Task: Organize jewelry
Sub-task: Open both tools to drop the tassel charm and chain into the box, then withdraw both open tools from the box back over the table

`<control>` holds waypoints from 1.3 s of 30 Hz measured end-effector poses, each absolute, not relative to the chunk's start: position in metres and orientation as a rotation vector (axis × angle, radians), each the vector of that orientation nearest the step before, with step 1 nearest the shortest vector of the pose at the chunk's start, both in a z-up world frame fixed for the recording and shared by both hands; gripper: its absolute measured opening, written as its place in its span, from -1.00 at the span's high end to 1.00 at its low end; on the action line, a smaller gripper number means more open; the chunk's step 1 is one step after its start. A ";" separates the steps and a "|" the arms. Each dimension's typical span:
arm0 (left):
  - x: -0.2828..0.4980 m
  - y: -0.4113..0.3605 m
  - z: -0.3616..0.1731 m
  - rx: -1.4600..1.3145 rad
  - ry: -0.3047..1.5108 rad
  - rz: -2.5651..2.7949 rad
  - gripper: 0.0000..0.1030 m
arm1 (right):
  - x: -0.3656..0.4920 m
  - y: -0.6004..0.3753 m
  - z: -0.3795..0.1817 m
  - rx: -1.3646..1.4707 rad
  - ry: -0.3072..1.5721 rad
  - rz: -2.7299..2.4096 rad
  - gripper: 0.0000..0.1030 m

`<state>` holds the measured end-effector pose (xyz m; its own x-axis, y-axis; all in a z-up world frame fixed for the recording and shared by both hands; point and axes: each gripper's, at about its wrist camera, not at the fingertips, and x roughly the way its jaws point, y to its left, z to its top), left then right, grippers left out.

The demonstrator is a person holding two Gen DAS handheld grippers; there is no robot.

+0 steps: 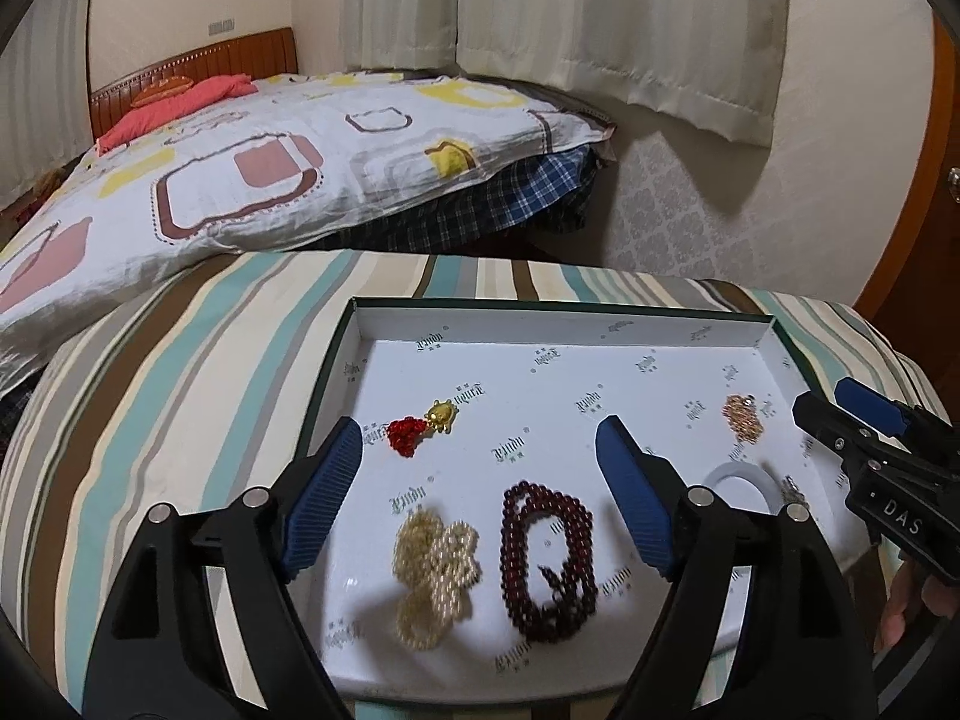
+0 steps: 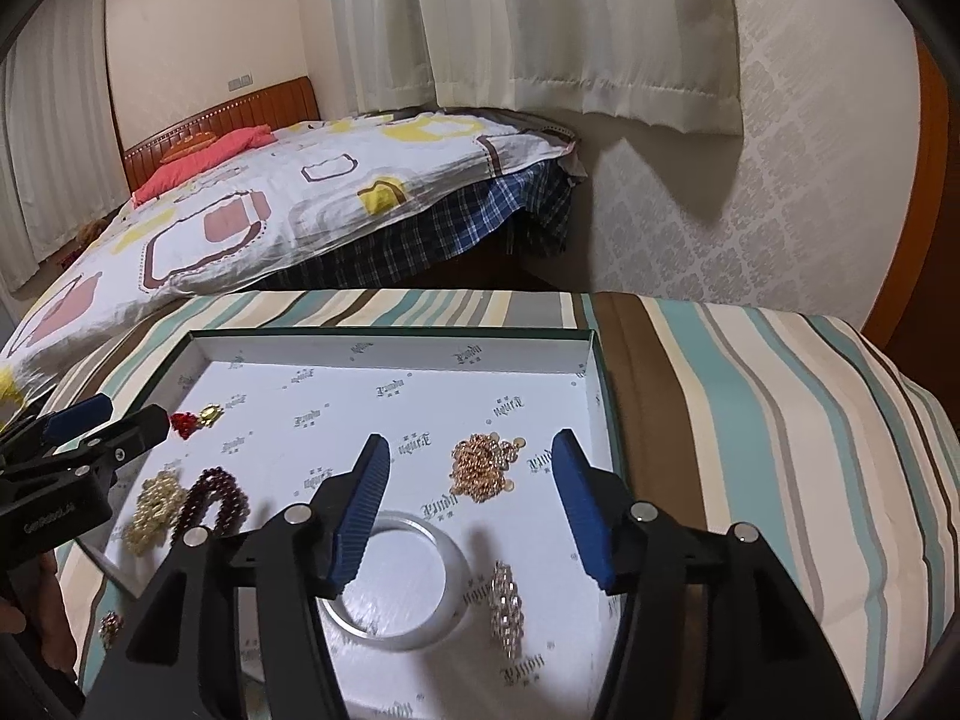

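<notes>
A shallow white-lined box lid (image 1: 564,324) (image 2: 390,348) lies on a striped cushion and holds the jewelry. In the left wrist view my left gripper (image 1: 480,450) is open and empty above a pearl strand (image 1: 435,570) and a dark red bead bracelet (image 1: 549,558). A red and gold pendant (image 1: 420,427) lies further back. In the right wrist view my right gripper (image 2: 468,462) is open and empty above a white bangle (image 2: 396,582), with a rose-gold chain (image 2: 480,465) between the fingers and a silver chain bracelet (image 2: 507,606) close by.
The striped cushion (image 2: 750,420) surrounds the box. A bed with a patterned quilt (image 1: 240,168) stands behind it, with curtains (image 2: 540,18) and a wall further back. A small gold piece (image 2: 111,627) lies at the box's near left corner.
</notes>
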<state>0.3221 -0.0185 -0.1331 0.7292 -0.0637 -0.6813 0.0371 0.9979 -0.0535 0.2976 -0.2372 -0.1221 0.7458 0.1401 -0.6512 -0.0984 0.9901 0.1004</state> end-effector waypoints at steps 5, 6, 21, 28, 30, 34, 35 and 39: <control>0.298 -0.016 -0.123 -0.039 0.713 -0.047 -0.53 | 0.280 -0.236 -0.115 0.051 0.701 0.125 -0.12; 0.292 -0.015 -0.121 -0.043 0.706 -0.045 -0.53 | 0.275 -0.236 -0.114 0.050 0.698 0.124 -0.12; 0.218 -0.001 -0.108 -0.030 0.620 -0.012 -0.53 | 0.207 -0.239 -0.109 0.063 0.672 0.095 -0.18; 0.192 0.006 -0.116 -0.045 0.629 -0.013 -0.53 | 0.176 -0.242 -0.116 0.083 0.675 0.073 -0.18; 0.186 0.006 -0.121 -0.047 0.645 -0.018 -0.53 | 0.168 -0.242 -0.120 0.084 0.683 0.071 -0.18; 0.176 0.005 -0.136 -0.046 0.684 -0.021 -0.53 | 0.156 -0.242 -0.129 0.073 0.701 0.065 -0.18; 0.174 0.005 -0.140 -0.048 0.695 -0.022 -0.53 | 0.154 -0.242 -0.132 0.074 0.705 0.065 -0.18; 0.172 0.004 -0.158 -0.048 0.751 -0.024 -0.53 | 0.148 -0.244 -0.142 0.082 0.733 0.068 -0.18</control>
